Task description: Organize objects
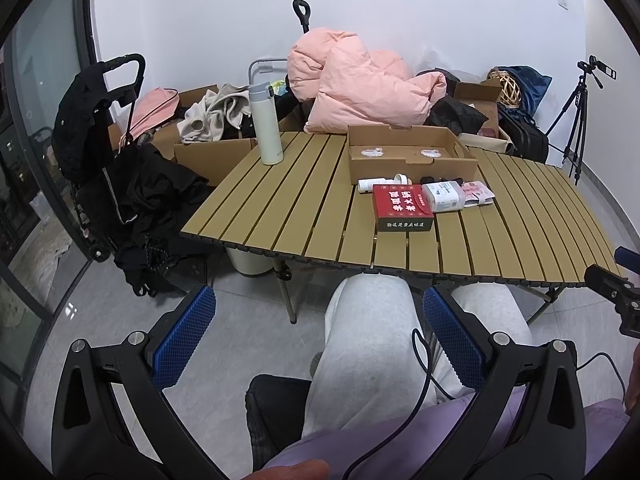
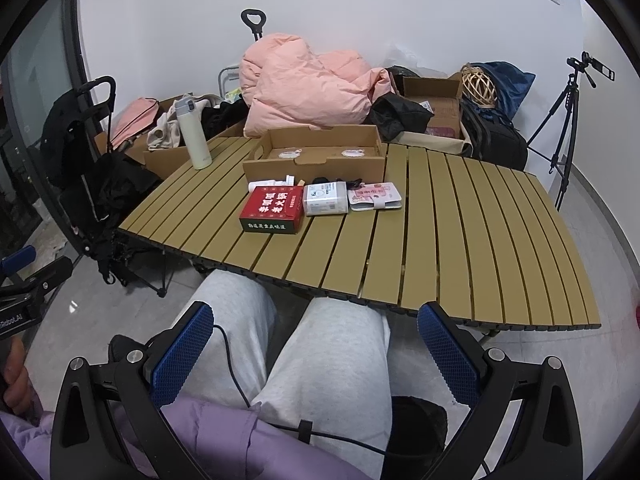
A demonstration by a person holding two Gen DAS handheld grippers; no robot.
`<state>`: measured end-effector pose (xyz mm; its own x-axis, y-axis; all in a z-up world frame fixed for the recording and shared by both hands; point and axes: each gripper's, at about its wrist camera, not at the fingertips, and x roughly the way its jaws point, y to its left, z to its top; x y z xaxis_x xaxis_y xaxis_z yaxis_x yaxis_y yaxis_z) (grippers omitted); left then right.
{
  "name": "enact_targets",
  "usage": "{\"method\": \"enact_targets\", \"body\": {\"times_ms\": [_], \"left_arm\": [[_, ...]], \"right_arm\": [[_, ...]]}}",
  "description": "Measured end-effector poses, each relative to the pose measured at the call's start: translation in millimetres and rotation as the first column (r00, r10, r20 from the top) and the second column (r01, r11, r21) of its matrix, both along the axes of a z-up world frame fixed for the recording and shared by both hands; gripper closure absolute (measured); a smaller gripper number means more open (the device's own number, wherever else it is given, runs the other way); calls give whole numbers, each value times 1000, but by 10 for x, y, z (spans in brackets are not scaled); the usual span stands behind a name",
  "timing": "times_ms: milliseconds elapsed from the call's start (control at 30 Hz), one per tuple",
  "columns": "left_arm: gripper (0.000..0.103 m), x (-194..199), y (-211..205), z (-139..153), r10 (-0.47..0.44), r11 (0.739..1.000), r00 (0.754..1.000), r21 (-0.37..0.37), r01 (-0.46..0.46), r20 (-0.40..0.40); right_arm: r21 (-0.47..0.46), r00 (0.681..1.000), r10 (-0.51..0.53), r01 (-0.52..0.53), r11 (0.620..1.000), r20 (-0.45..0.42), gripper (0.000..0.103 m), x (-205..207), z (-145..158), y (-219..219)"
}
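A slatted tan table carries an open cardboard tray. In front of the tray lie a red box, a clear white pack, a pink wallet, a white tube and small black items. A cream flask stands at the table's far left. My left gripper and right gripper hang open over a person's grey-trousered knees, short of the table's near edge, holding nothing.
A pink duvet is piled behind the table with cardboard boxes and clothes. A black trolley with dark garments stands left. A tripod stands right. Cables run across the person's lap.
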<state>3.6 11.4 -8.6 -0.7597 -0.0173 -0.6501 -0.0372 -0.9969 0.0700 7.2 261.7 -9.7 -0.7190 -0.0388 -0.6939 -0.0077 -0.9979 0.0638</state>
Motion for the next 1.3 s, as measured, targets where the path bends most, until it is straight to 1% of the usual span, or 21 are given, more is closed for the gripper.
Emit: {"method": "enact_targets", "body": {"times_ms": [100, 200, 267, 300, 333, 367, 500, 567, 633, 667, 733, 767, 800, 833, 900, 933, 1067, 1133, 1167, 1200, 1300], "left_arm": [[0, -48, -23, -3, 2, 1000, 1000, 7, -2, 16], [0, -228, -15, -62, -41, 999, 998, 38, 39, 57], [0, -402, 6, -212, -84, 995, 988, 61, 76, 134], [0, -484, 19, -295, -122, 990, 977, 86, 109, 175], [0, -557, 24, -357, -147, 986, 969, 111, 126, 198], [0, -625, 13, -406, -148, 985, 966, 124, 124, 211], [0, -977, -102, -535, -70, 984, 983, 173, 41, 168], [0, -1239, -89, -626, -105, 977, 975, 204, 64, 198], [0, -1544, 16, -744, -127, 984, 955, 158, 87, 267], [0, -1728, 82, -814, -128, 986, 953, 138, 92, 274], [5, -1985, 165, -922, -121, 987, 956, 135, 87, 268], [15, -2121, 226, -975, -161, 979, 951, 166, 120, 263], [24, -2246, 286, -1027, -201, 968, 943, 201, 150, 264], [27, -2392, 340, -1090, -214, 961, 937, 233, 152, 274], [38, -2647, 394, -1206, -214, 946, 934, 299, 125, 286], [39, -2726, 406, -1248, -217, 941, 932, 317, 120, 291], [48, -3088, 564, -1438, -236, 936, 916, 330, 124, 324], [56, -3218, 615, -1531, -241, 938, 911, 319, 131, 334], [62, -3276, 630, -1590, -248, 938, 902, 321, 132, 353], [63, -3331, 629, -1658, -255, 935, 890, 332, 127, 379], [66, -3387, 540, -1726, -278, 903, 878, 419, 101, 389]], "right_arm": [[-11, 1000, -2, 2, 1000, -24, 0, 3, 31, 52], [-58, 994, 1, -7, 998, -106, 0, -6, 65, 165], [-126, 990, 25, -43, 991, -137, 0, -78, 16, 244], [-160, 987, 81, -102, 982, -136, 0, -136, -44, 269], [-164, 986, 122, -141, 976, -117, 0, -193, -80, 269], [-133, 987, 144, -153, 979, -70, 0, -283, -149, 255], [-39, 994, 112, -111, 993, 9, 0, -590, -385, 264], [-27, 994, 102, -101, 995, 33, 0, -847, -524, 300], [-47, 990, 129, -126, 991, 62, 2, -1127, -656, 305], [-58, 989, 135, -131, 990, 68, 7, -1210, -699, 313], [-97, 983, 162, -153, 984, 89, 28, -1533, -828, 290], [-116, 981, 170, -159, 980, 93, 35, -1703, -886, 276], [-137, 980, 177, -164, 977, 92, 36, -1886, -954, 236], [-162, 979, 181, -164, 973, 98, 37, -2069, -1027, 195], [-205, 976, 194, -171, 964, 102, 39, -2299, -1136, 92], [-219, 974, 199, -172, 960, 106, 40, -2396, -1174, 44], [-199, 974, 187, -159, 967, 129, 45, -2819, -1360, -199], [-211, 972, 181, -147, 966, 152, 57, -2963, -1456, -245], [-227, 968, 184, -144, 963, 168, 60, -3020, -1504, -251], [-235, 967, 184, -140, 962, 177, 60, -3061, -1534, -264], [-206, 967, 169, -129, 970, 192, 64, -3124, -1591, -302]]}}
